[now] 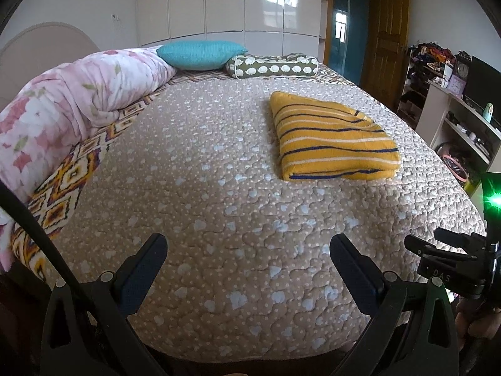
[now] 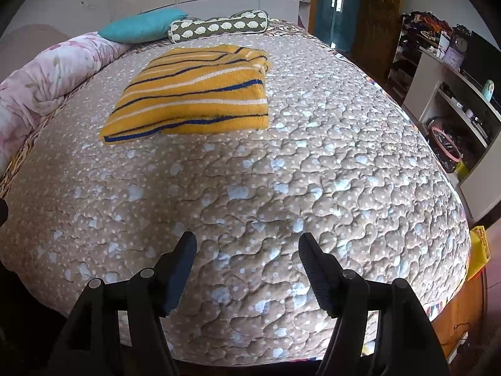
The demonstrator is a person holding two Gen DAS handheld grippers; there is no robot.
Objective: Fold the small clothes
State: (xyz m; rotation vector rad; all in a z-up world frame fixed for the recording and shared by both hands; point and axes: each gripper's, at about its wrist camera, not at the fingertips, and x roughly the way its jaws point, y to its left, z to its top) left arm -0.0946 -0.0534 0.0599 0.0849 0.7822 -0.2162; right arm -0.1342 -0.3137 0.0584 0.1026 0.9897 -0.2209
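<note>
Yellow sweater (image 1: 333,138) w/ navy and white stripes lay folded into a rough rectangle on the bed quilt (image 1: 219,219), flat, w/ nothing on top of it. In left wrist view it sat to the right of centre, well ahead of the left gripper (image 1: 249,250); in right wrist view the same sweater (image 2: 194,94) sat left of centre, again well ahead of the right gripper (image 2: 247,247). Left gripper fingers (image 1: 147,260) were spread wide, nothing between them, hovering over the quilt near the bed's near edge. Right gripper fingers (image 2: 180,260) were also apart, a bit less wide, empty, over bare quilt (image 2: 281,188). Part of the right gripper body showed at the right edge of left wrist view, beside a green light (image 1: 493,200). Neither gripper touched the sweater. A rolled pink floral duvet (image 1: 69,103) ran along the left side of the bed. At the far end lay a teal pillow (image 1: 200,54) and, just beside it, an olive bolster (image 1: 272,67) w/ a white print. White wardrobe (image 1: 235,0) stood behind the bed, wooden door (image 1: 388,40) to its right, and shelves (image 1: 463,119) w/ clutter along the right wall.
</note>
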